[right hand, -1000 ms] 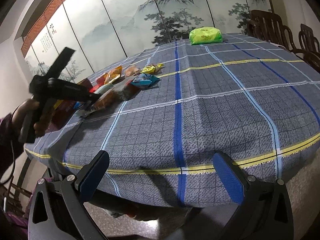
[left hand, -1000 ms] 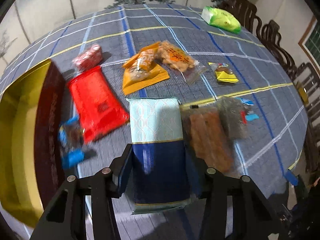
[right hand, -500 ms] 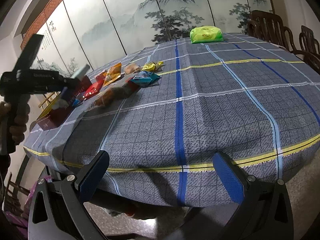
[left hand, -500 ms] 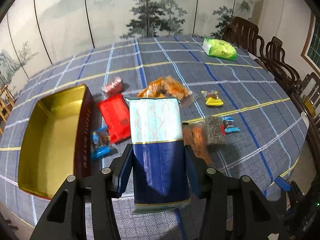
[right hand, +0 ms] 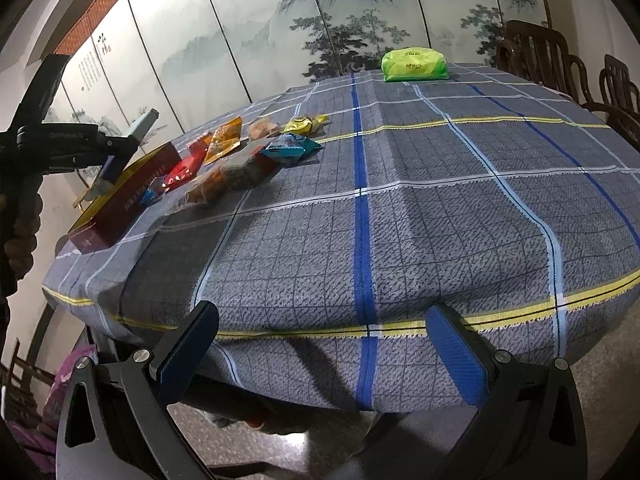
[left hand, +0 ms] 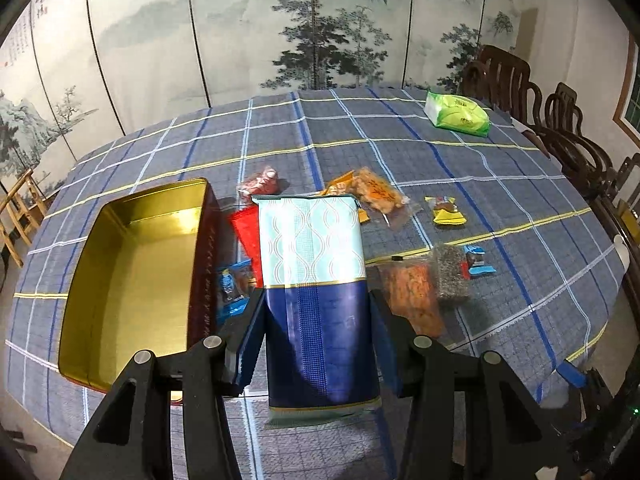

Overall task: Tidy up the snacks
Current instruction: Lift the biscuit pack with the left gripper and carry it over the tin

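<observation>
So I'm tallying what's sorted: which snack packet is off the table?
The blue and pale-teal packet, clamped in the left gripper; the others all lie on the tablecloth.

Your held packet [left hand: 316,280] is navy below, pale aqua with white wave lines above. Your tin [left hand: 132,272] shows gold inside, dark red outside. Tablecloth [left hand: 400,160]: grey-blue plaid, yellow and blue stripes.

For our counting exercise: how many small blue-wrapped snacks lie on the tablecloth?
2. One blue snack lies beside the gold-lined tin; another blue snack sits right of the dark seeded packet. The big packet in the left tongs may hide more.
</observation>
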Action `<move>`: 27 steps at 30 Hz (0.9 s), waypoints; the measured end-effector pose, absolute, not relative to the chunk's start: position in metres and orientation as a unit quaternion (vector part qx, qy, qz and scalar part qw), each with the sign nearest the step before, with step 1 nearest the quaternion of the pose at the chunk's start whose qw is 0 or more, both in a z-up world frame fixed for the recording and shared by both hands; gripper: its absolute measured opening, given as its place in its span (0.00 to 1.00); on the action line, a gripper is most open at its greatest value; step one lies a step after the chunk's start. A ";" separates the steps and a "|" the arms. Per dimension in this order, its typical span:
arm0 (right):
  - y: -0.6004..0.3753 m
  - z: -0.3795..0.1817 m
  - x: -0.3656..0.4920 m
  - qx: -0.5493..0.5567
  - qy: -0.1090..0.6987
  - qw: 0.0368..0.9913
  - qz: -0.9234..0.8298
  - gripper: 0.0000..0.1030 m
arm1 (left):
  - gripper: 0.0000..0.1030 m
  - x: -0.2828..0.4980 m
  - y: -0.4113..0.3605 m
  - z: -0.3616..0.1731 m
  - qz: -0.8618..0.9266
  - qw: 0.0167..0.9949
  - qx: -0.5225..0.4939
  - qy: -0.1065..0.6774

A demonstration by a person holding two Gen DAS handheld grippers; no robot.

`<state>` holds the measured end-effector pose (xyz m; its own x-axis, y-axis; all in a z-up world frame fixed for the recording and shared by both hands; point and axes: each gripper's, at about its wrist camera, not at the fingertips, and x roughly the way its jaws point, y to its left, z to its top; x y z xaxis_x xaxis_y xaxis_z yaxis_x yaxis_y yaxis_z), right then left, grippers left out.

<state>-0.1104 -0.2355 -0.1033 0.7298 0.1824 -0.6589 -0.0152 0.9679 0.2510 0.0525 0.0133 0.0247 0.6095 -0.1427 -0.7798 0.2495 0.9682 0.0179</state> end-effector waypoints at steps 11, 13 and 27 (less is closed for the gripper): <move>-0.230 -0.104 -0.109 0.102 0.370 0.922 0.051 1.00 | 0.44 0.073 0.058 0.027 -0.066 0.899 0.044 0.431; -0.228 -0.104 -0.109 0.098 0.371 0.922 0.053 1.00 | 0.44 0.081 0.075 0.026 -0.051 0.898 0.034 0.436; -0.202 -0.083 -0.118 0.025 0.409 0.906 0.107 0.98 | 0.44 0.132 0.162 0.001 0.024 0.874 0.002 0.485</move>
<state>-0.1176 -0.2016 -0.0827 0.6428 0.2144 -0.7354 -0.1733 0.9758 0.1330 0.1317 0.1615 0.0007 0.5293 0.0436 -0.8473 -0.0401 0.9989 0.0263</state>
